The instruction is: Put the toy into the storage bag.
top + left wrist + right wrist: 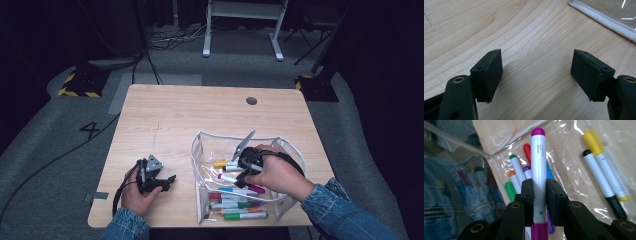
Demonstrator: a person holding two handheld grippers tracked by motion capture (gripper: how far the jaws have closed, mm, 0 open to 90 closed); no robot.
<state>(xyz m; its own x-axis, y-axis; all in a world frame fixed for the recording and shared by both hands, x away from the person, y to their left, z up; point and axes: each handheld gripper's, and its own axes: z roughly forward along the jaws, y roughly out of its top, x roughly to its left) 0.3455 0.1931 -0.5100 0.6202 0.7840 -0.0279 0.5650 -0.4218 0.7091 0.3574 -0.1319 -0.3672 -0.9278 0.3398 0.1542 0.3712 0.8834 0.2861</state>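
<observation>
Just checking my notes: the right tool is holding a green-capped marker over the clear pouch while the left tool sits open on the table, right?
Not quite. The marker in the right tool has a magenta cap, not green, as the right gripper view shows. The rest stands: it is over the clear pouch, and the left tool sits open on the table.

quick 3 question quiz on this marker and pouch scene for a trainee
1. True or false: the right claw is shut on a magenta-capped marker.
2. The left claw is: A open over bare table, B shut on a pen, C inside the pouch.
3. Fill in: the clear pouch already holds several loose ____.

Key: 1 true. 2 A; its pads stand apart above the wooden table. 3 markers, including a yellow-capped marker.
</observation>
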